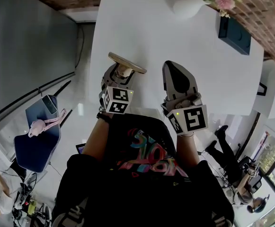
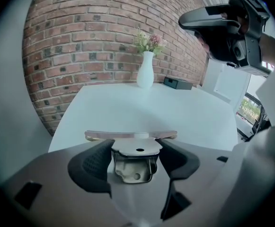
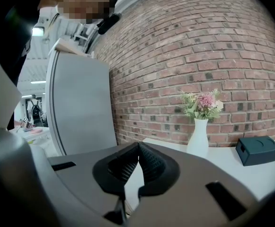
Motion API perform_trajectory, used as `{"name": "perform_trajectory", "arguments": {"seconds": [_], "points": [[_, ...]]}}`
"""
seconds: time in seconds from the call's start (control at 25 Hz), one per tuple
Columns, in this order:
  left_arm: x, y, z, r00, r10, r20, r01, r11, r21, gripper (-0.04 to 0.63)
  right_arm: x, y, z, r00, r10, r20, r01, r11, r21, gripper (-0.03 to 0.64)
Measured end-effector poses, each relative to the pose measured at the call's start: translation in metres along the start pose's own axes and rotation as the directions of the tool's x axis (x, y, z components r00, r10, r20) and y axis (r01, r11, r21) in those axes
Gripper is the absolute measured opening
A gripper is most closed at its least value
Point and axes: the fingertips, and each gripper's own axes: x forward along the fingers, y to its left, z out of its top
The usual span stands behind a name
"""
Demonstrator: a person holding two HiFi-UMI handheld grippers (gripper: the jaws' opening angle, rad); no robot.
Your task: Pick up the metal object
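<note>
The metal object [image 2: 133, 168] is a shiny bracket with a flat, gold-tinged plate [image 2: 130, 135] across its top. My left gripper [image 2: 135, 148] is shut on it, the black pads pressing the bracket from both sides with the jaws set wide. In the head view the metal object [image 1: 127, 63] is held up in the left gripper [image 1: 122, 74] above the near edge of the white table [image 1: 175, 32]. My right gripper [image 1: 171, 69] hangs beside it, shut and empty. Its fingertips meet in the right gripper view [image 3: 138, 148].
A white vase of pink flowers [image 1: 189, 6] and a dark box [image 1: 234, 34] stand at the table's far end by the brick wall [image 3: 213, 46]. A grey partition [image 1: 28, 46] stands to the left, with a blue chair [image 1: 38, 136] below it.
</note>
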Motion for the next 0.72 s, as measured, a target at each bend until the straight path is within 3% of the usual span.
{"name": "perform_trajectory", "arguments": {"seconds": [0.72], "points": [[-0.0021,0.0055,-0.0046,0.999,0.029,-0.016,-0.028,0.999,0.02,0.293,-0.0007,0.0058,0.0018,1.0,0.015,0.004,-0.015,1.0,-0.012,0.018]]}}
